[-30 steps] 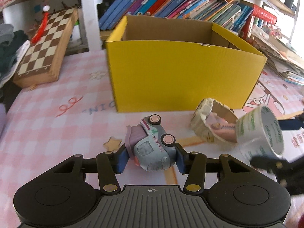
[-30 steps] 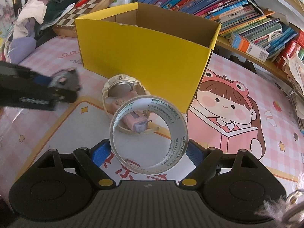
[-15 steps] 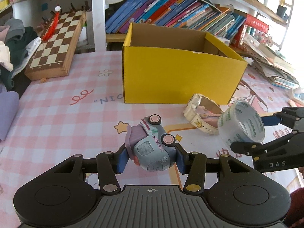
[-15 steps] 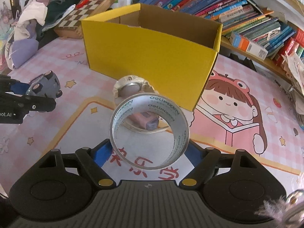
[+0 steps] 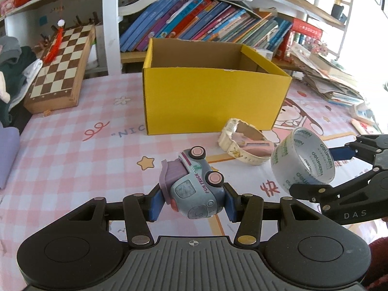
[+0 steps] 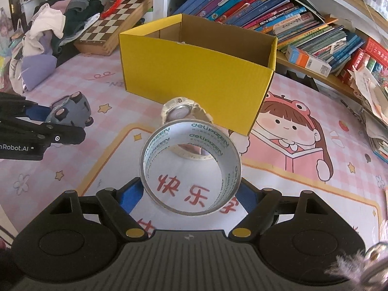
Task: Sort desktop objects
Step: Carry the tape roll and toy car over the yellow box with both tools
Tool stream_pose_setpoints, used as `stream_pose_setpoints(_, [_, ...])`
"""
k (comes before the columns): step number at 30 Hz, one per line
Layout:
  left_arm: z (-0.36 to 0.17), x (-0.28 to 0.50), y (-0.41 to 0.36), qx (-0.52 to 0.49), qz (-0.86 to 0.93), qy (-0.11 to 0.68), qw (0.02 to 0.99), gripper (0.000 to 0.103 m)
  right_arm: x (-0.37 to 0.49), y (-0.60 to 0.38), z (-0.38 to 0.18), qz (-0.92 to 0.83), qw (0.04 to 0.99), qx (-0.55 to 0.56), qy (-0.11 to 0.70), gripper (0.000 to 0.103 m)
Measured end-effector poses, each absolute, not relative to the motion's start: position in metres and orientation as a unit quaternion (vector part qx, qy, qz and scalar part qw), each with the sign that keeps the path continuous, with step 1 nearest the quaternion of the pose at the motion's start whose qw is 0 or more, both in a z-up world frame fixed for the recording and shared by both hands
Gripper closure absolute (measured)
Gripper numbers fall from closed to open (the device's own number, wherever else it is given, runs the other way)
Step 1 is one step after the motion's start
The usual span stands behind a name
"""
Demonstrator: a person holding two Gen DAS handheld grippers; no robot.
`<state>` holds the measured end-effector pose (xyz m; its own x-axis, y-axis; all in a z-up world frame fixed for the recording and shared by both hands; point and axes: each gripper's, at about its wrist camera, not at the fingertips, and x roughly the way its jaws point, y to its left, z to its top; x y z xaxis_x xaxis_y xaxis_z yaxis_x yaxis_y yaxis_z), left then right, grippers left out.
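Observation:
My left gripper [image 5: 192, 200] is shut on a grey-blue toy truck [image 5: 194, 186], held above the pink mat; the truck also shows in the right wrist view [image 6: 69, 111]. My right gripper [image 6: 190, 194] is shut on a clear tape roll [image 6: 190, 167], lifted off the mat; the roll also shows in the left wrist view [image 5: 303, 162]. An open yellow cardboard box [image 5: 213, 101] stands behind, also in the right wrist view [image 6: 194, 70]. A cream wristwatch [image 5: 245, 145] lies in front of the box, partly hidden behind the tape in the right wrist view [image 6: 180, 109].
A wooden chessboard [image 5: 60, 70] leans at the back left beside a pile of clothes [image 6: 53, 29]. Shelves of books [image 5: 206, 24] run behind the box. Stacked papers and books [image 5: 327, 80] lie at the right edge of the table.
Both grippers have risen and drawn back from the box with their objects. The truck and the tape roll stay gripped. The watch has not moved.

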<state>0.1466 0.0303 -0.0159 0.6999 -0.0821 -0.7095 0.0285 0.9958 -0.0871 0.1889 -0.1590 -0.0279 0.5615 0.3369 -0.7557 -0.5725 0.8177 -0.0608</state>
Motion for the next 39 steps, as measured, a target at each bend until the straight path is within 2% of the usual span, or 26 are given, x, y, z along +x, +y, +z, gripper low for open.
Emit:
stream_pose_setpoints(20, [-0.004,0.122,0.034,-0.029,-0.066,0.362,0.929,0.055,0.149,-0.154,-0.020,0.243,0.880,-0.144,0.382,0.022])
stream_pose_setpoints(39, [0.020,0.132,0.037,-0.030,-0.084,0.318,0.944,0.055,0.158,-0.144,0.011,0.259,0.884,-0.149,0.360,0.022])
